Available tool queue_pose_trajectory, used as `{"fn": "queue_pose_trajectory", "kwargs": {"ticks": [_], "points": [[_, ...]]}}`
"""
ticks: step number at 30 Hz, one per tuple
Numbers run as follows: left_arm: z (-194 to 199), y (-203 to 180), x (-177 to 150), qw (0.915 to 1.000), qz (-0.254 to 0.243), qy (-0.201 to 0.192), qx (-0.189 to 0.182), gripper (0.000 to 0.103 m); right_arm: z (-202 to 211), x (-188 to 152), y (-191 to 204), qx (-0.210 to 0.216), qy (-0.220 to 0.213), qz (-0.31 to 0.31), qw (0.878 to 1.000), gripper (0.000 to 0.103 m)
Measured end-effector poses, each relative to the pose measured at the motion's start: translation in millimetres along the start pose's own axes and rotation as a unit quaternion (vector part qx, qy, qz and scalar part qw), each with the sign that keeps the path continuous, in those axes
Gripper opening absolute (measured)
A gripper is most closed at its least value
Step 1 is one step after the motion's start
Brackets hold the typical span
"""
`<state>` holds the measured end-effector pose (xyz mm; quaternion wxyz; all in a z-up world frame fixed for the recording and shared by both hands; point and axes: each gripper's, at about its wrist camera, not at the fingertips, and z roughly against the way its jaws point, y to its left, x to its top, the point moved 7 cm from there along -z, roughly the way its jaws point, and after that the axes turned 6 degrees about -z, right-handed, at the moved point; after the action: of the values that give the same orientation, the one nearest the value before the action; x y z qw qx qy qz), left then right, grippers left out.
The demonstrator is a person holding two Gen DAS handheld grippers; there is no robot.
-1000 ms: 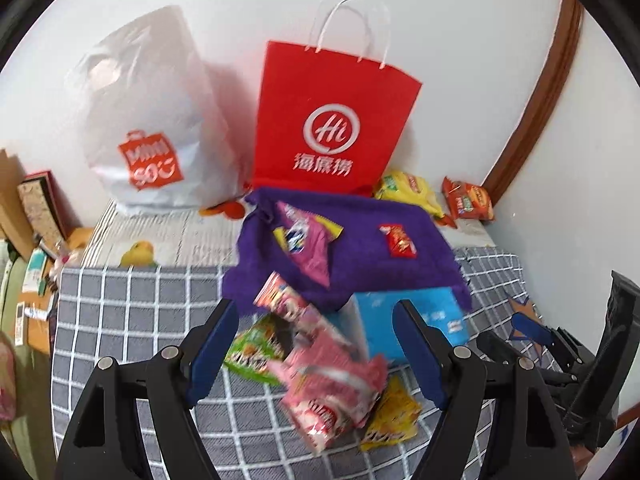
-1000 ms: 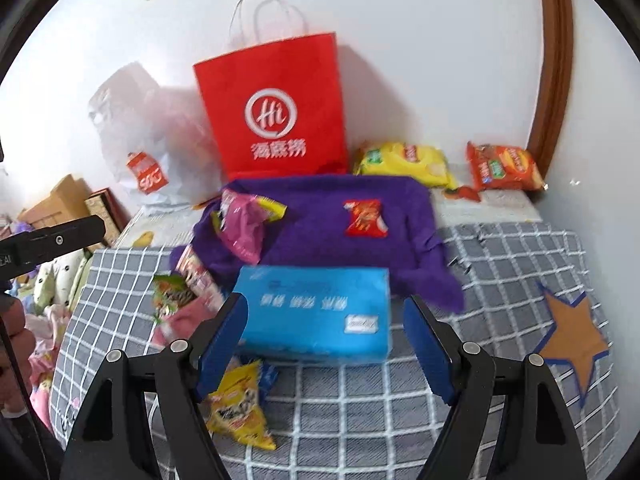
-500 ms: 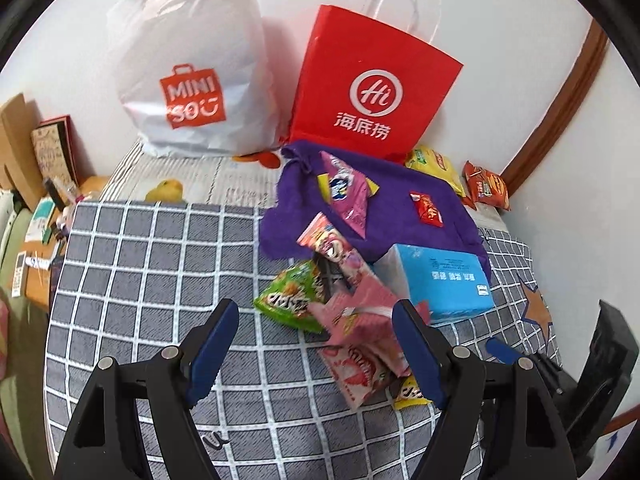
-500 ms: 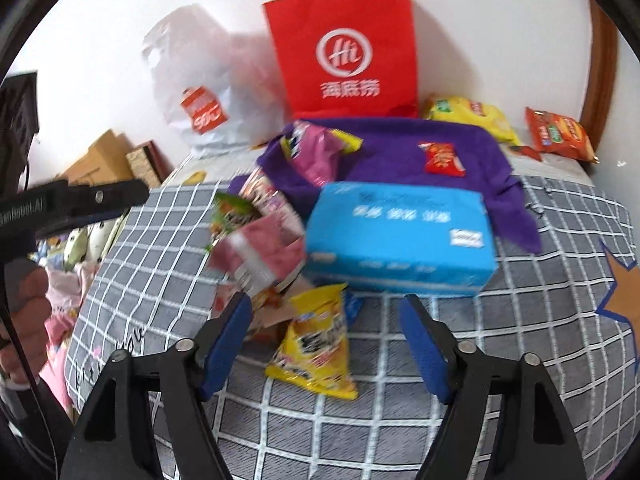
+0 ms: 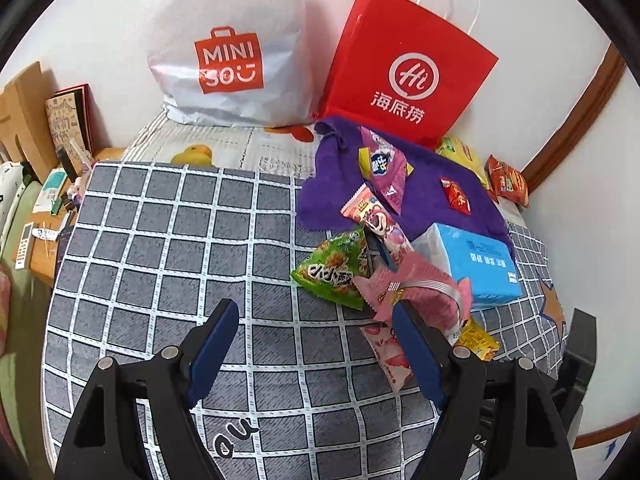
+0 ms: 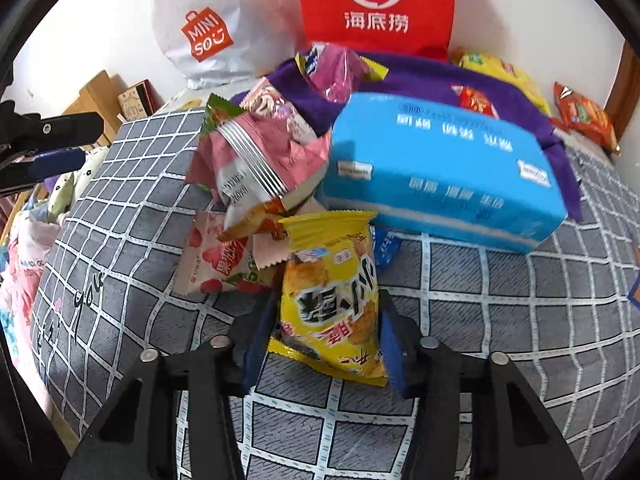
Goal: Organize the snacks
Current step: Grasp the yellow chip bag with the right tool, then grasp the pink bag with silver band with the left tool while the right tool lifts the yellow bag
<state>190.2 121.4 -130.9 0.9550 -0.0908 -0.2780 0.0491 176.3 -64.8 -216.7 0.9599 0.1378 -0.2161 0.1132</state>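
A grey checked bedspread (image 5: 168,264) against a white wall, a white shopping bag (image 5: 228,48) and red paper bag (image 5: 404,68) standing at the back. My right gripper (image 6: 326,328) straddles the yellow snack packet (image 6: 330,300) at the near edge of the snack pile, its jaws closing on it; the pads seem to touch its sides, though blur leaves me unsure. Just behind lies the blue tissue box (image 6: 444,168). My left gripper (image 5: 316,344) hangs spread wide over bare bedspread, holding nothing, the pink packet (image 5: 420,292) beside one finger.

Checked grey bedcover (image 5: 168,264); white Miniso bag (image 5: 228,52), red paper bag (image 5: 404,68) against wall.
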Motion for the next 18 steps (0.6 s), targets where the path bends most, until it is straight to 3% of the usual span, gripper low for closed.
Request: {"fn": "queue_pose_trajectory", "kwargs": {"ticks": [9, 18], "points": [[-19.0, -36.1, 2.4, 0.9991, -0.036, 0.006, -0.021, 0.078, 26.0, 3.4, -27.7, 0.001, -0.038, -0.012, 0.999, 0.043], [-49.4, -85.0, 6.1, 0.9947, -0.098, 0.019, -0.025, 0.081, 38.8, 3.6, -95.6, -0.049, -0.06, -0.046, 0.996, 0.043]]}}
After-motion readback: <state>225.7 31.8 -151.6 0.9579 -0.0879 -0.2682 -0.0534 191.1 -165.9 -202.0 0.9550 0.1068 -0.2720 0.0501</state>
